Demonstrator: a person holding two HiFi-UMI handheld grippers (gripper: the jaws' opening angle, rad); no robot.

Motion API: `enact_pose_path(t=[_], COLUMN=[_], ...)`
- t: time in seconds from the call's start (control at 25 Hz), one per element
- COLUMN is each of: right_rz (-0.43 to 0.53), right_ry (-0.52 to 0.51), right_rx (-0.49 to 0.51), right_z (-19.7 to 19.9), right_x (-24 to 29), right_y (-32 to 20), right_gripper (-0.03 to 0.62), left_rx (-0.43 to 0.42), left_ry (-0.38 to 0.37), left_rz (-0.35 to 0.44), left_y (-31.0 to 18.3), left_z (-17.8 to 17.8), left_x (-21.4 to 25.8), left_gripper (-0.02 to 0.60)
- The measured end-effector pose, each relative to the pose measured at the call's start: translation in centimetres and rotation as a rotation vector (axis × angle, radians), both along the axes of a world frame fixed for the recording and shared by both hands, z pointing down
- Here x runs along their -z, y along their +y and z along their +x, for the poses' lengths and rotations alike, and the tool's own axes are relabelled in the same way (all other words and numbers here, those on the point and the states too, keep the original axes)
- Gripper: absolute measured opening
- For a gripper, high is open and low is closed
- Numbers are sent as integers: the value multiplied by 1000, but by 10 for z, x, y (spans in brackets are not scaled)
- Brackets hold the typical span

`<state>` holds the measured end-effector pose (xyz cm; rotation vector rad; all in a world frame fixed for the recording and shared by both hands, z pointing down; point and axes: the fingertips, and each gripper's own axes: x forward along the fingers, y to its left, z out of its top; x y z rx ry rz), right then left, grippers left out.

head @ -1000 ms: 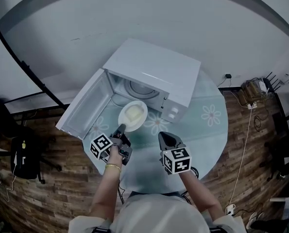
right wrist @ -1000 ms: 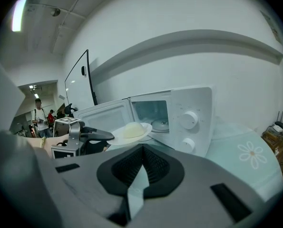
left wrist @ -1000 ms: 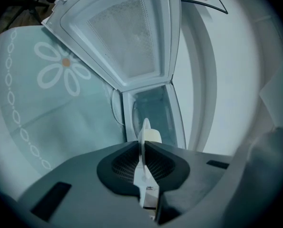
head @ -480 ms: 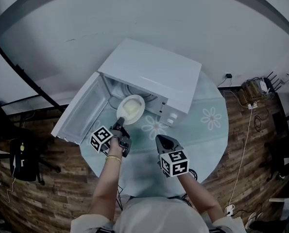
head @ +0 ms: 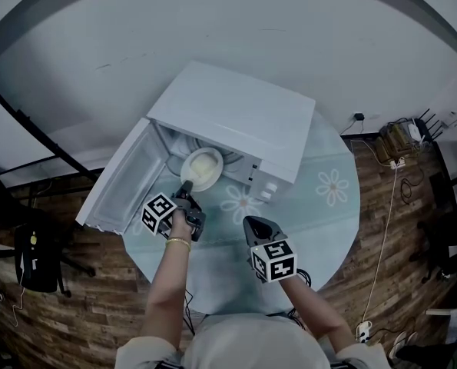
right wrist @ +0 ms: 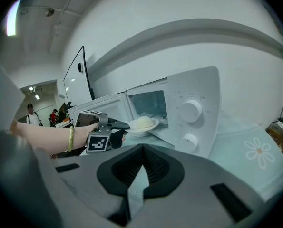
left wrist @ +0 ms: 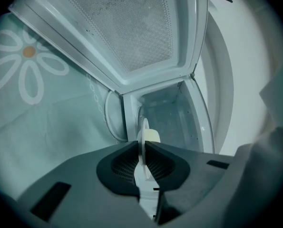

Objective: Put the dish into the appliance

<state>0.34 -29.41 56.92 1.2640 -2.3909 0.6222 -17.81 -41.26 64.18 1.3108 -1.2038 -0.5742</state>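
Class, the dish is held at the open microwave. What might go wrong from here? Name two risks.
1. The left gripper pinches the dish only at its near rim, so it may tilt or slip.
2. The dish hangs at the opening of the microwave, beside the open door; it might clip the frame.

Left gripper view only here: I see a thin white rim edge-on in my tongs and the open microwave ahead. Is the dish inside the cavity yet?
Observer: Not fully; the head view shows the shallow white dish at the mouth of the white microwave oven, left tongs on its near rim.
Operator: What's the pale lump on it?
Observer: A rounded mound of pale food, centred on the dish.
Operator: And my other hand?
Observer: The right tongs are shut, empty, back over the flower-print tablecloth.
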Motion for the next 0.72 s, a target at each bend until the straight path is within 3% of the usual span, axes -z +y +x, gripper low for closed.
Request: enact_pose_path(t=[0.72], right_rz=[-16], right_ry=[16], right_rx=[11], right_z=[9], right_x=[-7], right_y=[-7], right_gripper=[5], left_rx=[22], left_ry=[36], left_rz=[-50], left_y=[-42], left_z=[13], left_x=[-20], left_gripper=[41])
